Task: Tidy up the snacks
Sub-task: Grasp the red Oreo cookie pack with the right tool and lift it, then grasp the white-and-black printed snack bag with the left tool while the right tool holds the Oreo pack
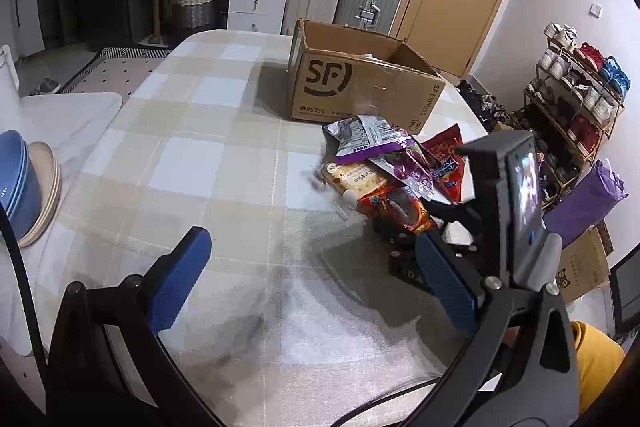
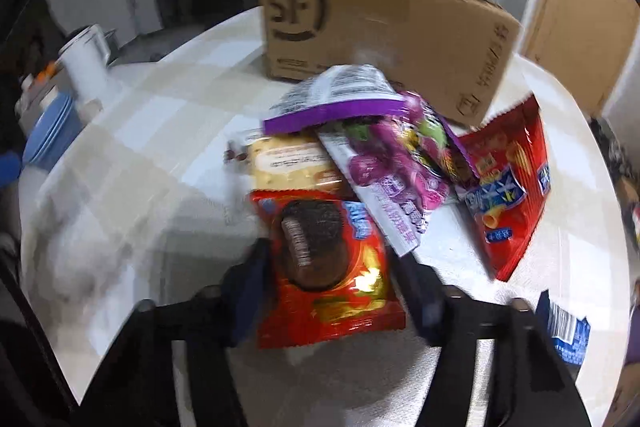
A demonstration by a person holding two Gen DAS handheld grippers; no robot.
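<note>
My table (image 1: 208,163) is wide and rounded, under a soft woven cloth of beige and pale blue checks. At its far side stands a stiff brown cardboard box (image 1: 360,87), open at the top, printed with black letters. Just in front of the box lies a loose heap of crinkly snack bags: a purple foil pouch (image 2: 336,99) on top, a glossy grape-candy bag (image 2: 396,171) under it, a flat cream biscuit packet (image 2: 292,163) and a red chip bag (image 2: 508,195) to the right. Nearest me is the red cookie packet (image 2: 328,267), shiny, square-edged, showing a dark round sandwich cookie. My right gripper (image 2: 332,291) has its blue ribbed pads on both edges of this packet and is clamped on it, though the view is blurred. My left gripper (image 1: 312,275) hangs over bare cloth with its jaws wide apart and nothing between them
</note>
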